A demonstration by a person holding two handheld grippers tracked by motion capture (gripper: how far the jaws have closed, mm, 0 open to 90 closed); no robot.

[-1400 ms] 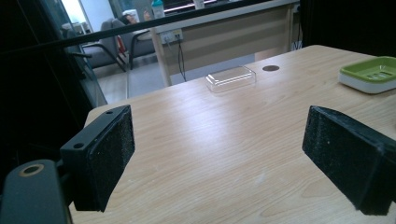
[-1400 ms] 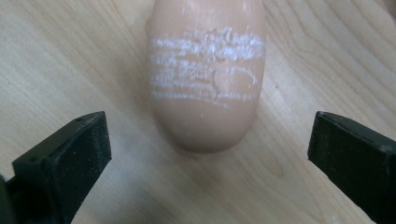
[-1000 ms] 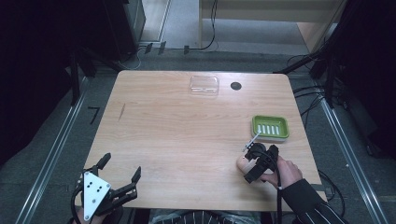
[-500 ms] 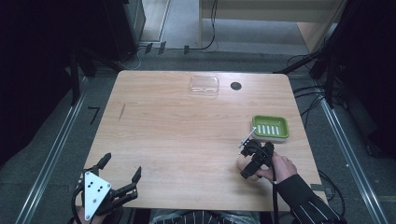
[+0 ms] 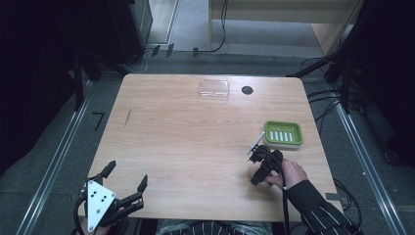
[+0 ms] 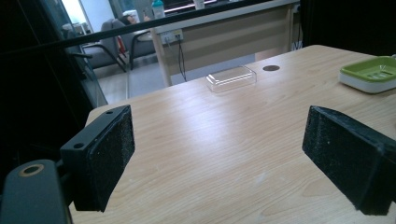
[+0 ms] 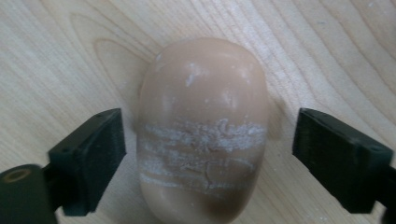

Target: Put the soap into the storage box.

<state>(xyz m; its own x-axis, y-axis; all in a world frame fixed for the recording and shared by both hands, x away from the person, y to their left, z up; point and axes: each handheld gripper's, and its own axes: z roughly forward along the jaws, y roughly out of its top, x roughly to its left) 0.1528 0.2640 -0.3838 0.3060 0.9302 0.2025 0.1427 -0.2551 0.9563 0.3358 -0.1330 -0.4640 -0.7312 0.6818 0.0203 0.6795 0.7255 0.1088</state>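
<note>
Your right gripper [image 7: 208, 154]: jaws spread wide, straddling a tan soap bar [image 7: 203, 126], one jaw on each side, neither touching it.
Soap bar: lying flat on the wooden table [image 5: 186, 132], white scuff bands across its top.
Your left gripper [image 5: 125, 188]: jaws wide apart, gripping nothing, at the table's near left corner.
Green soap dish [image 5: 283, 133]: just beyond your right gripper.
Clear lid [image 5: 214, 89]: at the far edge.

Table [image 5: 195, 142] evenly lit from overhead, surroundings near black. Pale sheen on the wood toward its far edge — left gripper view. Right gripper view soft, soap [image 7: 203, 126] slightly blurred — faint shadows.
</note>
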